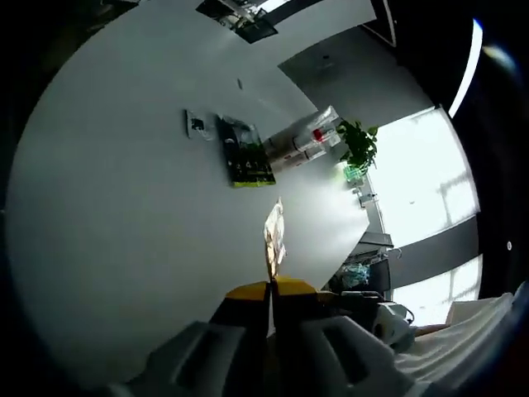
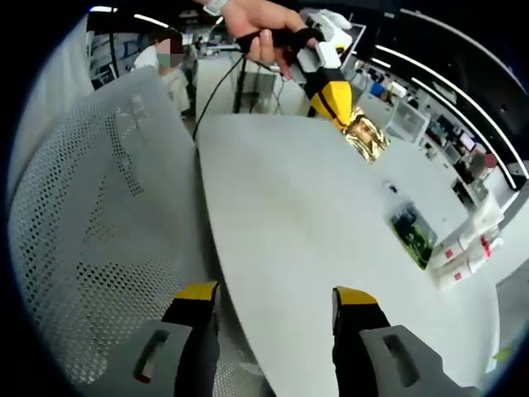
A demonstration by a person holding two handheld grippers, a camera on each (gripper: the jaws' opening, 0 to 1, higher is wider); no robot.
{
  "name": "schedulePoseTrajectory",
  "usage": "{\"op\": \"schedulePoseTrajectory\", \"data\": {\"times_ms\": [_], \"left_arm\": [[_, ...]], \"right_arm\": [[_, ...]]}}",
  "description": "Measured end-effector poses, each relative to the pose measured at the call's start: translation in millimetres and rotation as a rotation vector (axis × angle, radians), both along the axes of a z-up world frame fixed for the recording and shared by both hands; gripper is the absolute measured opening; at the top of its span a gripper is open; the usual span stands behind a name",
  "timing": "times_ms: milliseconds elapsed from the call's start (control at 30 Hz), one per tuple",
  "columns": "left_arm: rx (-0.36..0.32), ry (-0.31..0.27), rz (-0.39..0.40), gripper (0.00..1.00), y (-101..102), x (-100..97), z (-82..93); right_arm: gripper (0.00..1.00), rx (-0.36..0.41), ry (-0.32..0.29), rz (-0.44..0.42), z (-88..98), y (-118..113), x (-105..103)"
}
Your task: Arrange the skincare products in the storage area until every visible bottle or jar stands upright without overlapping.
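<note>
Left tongs (image 1: pixel 270 291) are clenched on a thin gold sachet (image 1: pixel 274 236), which stands out past the closed yellow tips with its long axis running forward along the jaws. In the right gripper view the same left tongs (image 2: pixel 345 114) appear at the far end of the desk (image 2: pixel 297 248), held by a hand (image 2: pixel 258 31), with the gold sachet (image 2: pixel 367 135) hanging off the tips above the desk surface, not resting on it.

Right tongs (image 2: pixel 275 308) are released, jaws spread wide and holding nothing, positioned at the near edge of the desk beside a white mesh chair back (image 2: pixel 91 223).

Remaining skincare products lie in a group toward the far right edge of the desk. A dark green packet (image 2: pixel 413 233) lies flat; just beyond it are white tubes with red markings (image 2: pixel 467 248), lying down and close together. In the left gripper view the dark green packet (image 1: pixel 245 153) sits ahead of the tips and slightly left, with the white tubes (image 1: pixel 304 142) to its right, and a small dark item (image 1: pixel 196 125) to its left; its identity cannot be determined.

Judgement: the left tongs are the nearer of the two to the group, and the group lies straight ahead along their jaw axis. The right tongs are well apart from it, across the desk. None of the tubes stands upright yet, so the arrangement is at an early stage.
</note>
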State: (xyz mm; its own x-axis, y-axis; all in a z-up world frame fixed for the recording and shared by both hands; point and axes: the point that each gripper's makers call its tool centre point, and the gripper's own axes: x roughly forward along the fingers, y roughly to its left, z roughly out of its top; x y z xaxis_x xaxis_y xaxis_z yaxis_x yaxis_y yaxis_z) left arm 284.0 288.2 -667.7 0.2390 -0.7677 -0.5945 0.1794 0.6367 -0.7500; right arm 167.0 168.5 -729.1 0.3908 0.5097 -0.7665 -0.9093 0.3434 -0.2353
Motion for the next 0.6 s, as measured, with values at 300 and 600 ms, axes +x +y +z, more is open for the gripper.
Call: {"op": "schedulePoseTrajectory", "data": {"times_ms": [300, 600], "left_arm": [[0.064, 0.044, -0.051, 0.00, 4, 11.9, -9.9], [0.139, 0.085, -0.087, 0.00, 7, 18.5, -23.9]], "right_arm": [[0.52, -0.009, 0.000, -0.027, -1.7, -6, 4], [0.46, -0.044, 0.013, -0.057, -9.4, -15, 6]]}}
